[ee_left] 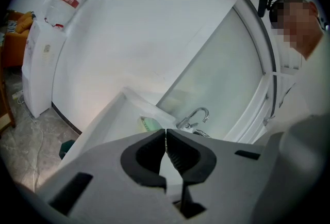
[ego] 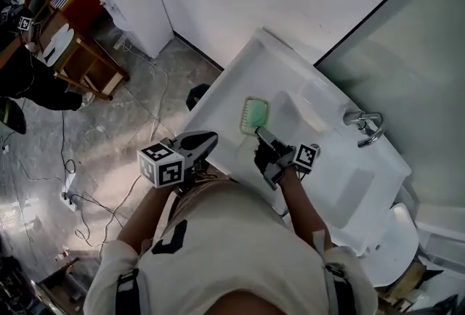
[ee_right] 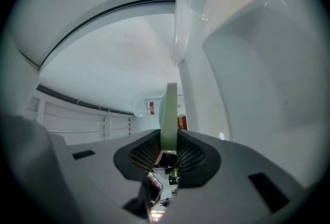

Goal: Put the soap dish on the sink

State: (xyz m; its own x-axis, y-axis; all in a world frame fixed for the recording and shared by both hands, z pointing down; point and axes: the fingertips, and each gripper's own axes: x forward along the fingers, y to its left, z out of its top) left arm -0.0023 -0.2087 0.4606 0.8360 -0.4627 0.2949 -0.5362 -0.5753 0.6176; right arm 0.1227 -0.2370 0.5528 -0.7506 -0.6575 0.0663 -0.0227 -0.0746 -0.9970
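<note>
Sink [ego: 290, 78], white, set against the wall. Left tongs [ee_left: 165, 138], level with the sink's front left corner, have their pads pressed together with nothing between them. Right tongs [ego: 260, 133] are clamped on the near edge of the soap dish [ego: 255, 115], pale green, which lies over the sink's left ledge beside the basin; contact with the ledge cannot be told. Faucet [ego: 367, 125], chrome, stands at the back edge.
</note>
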